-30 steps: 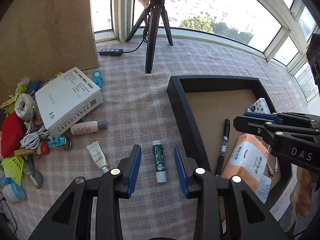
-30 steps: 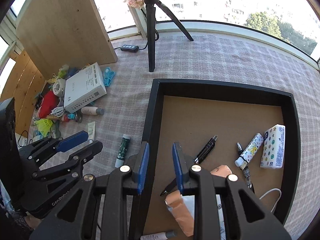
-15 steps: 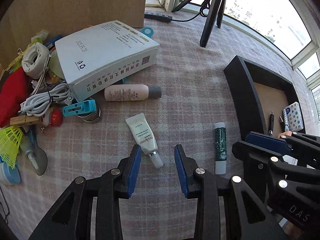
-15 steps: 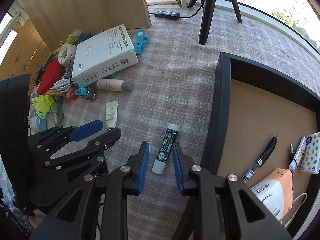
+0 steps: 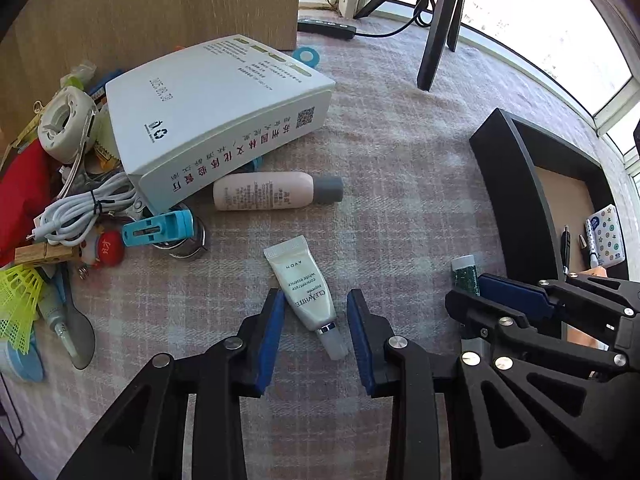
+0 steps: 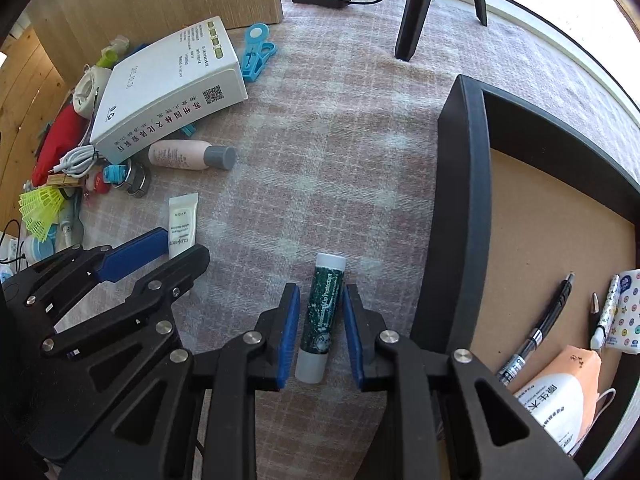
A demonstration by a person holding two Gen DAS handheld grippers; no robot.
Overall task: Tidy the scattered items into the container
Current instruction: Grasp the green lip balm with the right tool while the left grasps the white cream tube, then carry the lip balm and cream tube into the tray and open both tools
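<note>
A white cream tube (image 5: 302, 284) lies on the checked cloth between the blue pads of my left gripper (image 5: 315, 300). Its jaws are closing, and a gap shows on each side of the tube. In the right wrist view a dark green lip balm (image 6: 322, 308) lies between the pads of my right gripper (image 6: 321, 292). These jaws are closing too, with thin gaps left beside the stick. The black tray (image 6: 460, 200) stands just right of the lip balm. Both grippers point steeply down, side by side, left gripper (image 6: 182, 246) over the tube (image 6: 183, 216).
A white box (image 5: 216, 120), a pink bottle (image 5: 272, 196), a white cable (image 5: 76, 208), a blue clip (image 5: 160, 230) and a yellow shuttlecock (image 5: 18, 300) crowd the left. A tripod leg (image 5: 434, 40) and power strip (image 5: 326, 26) stand behind. Pens (image 6: 540, 328) and a tissue pack (image 6: 560, 392) lie in the tray.
Both grippers swung left and sank. The left one went from the lip balm to the cream tube, the right one from the tray edge to the lip balm. Left jaws narrowed.
</note>
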